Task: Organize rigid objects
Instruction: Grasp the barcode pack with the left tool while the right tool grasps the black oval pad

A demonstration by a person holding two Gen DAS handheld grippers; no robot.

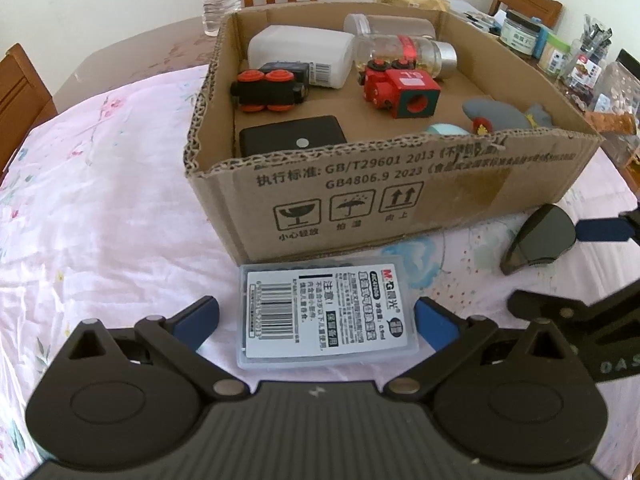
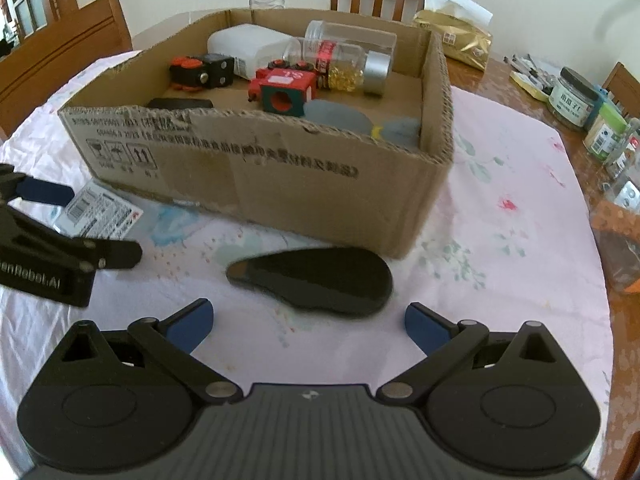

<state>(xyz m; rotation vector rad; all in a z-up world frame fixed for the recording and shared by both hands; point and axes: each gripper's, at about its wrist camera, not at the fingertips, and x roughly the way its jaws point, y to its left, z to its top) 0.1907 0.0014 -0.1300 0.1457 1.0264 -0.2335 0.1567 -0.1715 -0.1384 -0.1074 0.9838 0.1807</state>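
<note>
Pick-up step: left gripper (image 1: 316, 322) fingers wide astride the plastic case (image 1: 326, 312) just before the cardboard box (image 1: 400, 200), right gripper (image 2: 308, 326) wide near the black flat object (image 2: 320, 280); next, close and lift.

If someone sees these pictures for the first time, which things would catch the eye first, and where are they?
The open cardboard box in the middle of the pink cloth draws the eye first, with the red toy train bright inside it. Next come the two things lying in front of the box: the clear labelled case between the open jaws of the left gripper, and the dark flat object just ahead of the open right gripper.
</note>
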